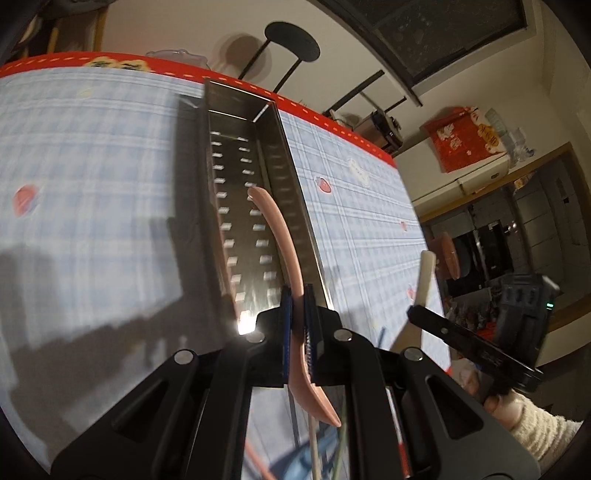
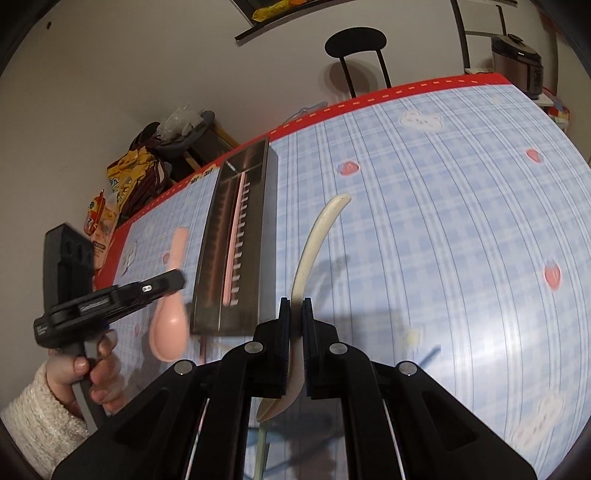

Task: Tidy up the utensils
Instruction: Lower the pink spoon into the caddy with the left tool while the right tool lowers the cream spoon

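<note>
Left gripper [image 1: 298, 295], jaws clamped on the curved pink plastic spoon [image 1: 280, 236], handle projecting forward over the slotted stainless-steel utensil tray [image 1: 236, 206]. Right gripper [image 2: 294, 306], jaws clamped on the curved cream plastic spoon [image 2: 314, 240] above the blue plaid tablecloth [image 2: 443, 221].

A table under a blue plaid cloth [image 2: 424, 206] with a red border fills the foreground. Behind it, a black round-backed chair [image 2: 356, 42] stands against a plain beige wall [image 2: 147, 66]. At the right sits a cooker [image 2: 519, 59]; a dark window [image 1: 454, 33] appears above.
</note>
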